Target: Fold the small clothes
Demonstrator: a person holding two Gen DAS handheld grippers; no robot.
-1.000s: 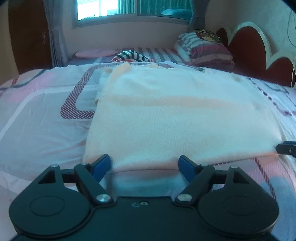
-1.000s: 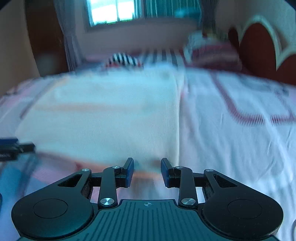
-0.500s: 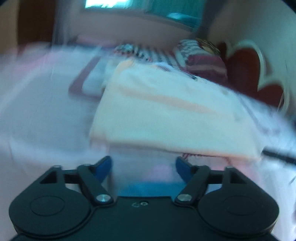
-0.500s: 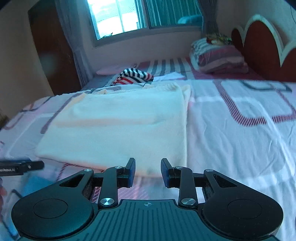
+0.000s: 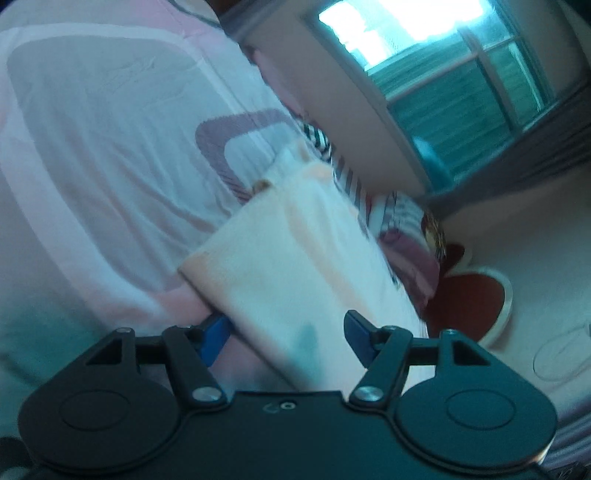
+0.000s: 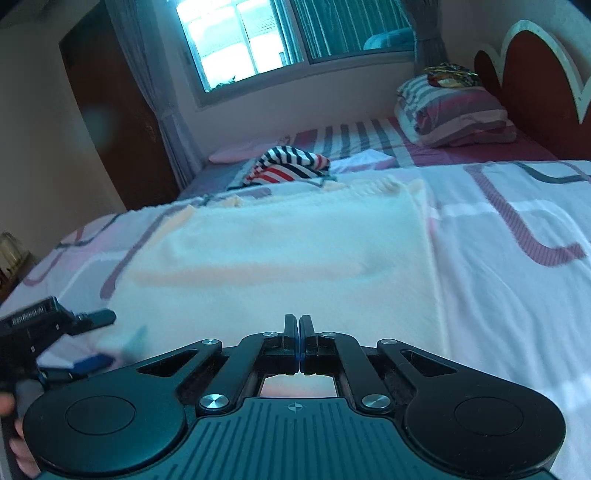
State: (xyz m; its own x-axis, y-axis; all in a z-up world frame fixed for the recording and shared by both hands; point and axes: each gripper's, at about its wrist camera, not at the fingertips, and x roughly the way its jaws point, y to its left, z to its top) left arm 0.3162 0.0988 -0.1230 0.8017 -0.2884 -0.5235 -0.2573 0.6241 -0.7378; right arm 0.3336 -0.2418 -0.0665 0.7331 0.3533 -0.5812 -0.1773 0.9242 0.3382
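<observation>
A bedroom holds a bed [image 6: 517, 258] spread with a pink and white sheet bearing maroon rounded squares, under a bright window [image 6: 258, 33] with grey curtains and beside a red scalloped headboard [image 6: 532, 74].

In the left wrist view the scene stands rolled on its side. The left tongs [image 5: 286, 341] stand fairly wide, with the near edge of the cream garment [image 5: 295, 266] lying between the two blue pads; the pads do not press on it. One pad [image 5: 214, 338] sits just beside the cloth's corner. The picture is blurred, so finer contact cannot be told.

In the right wrist view the cream garment [image 6: 280, 266] lies flat on the bed, a pale orange band across it. The right tongs [image 6: 298, 338] are clamped together at the garment's near edge, and the cloth seems caught between the pads, though the pinch point is hidden. At the left edge the left tongs [image 6: 94, 338] reach in at the garment's near left corner. A striped garment [image 6: 288, 166] lies crumpled beyond, and folded pillows [image 6: 454, 110] sit near the headboard.
</observation>
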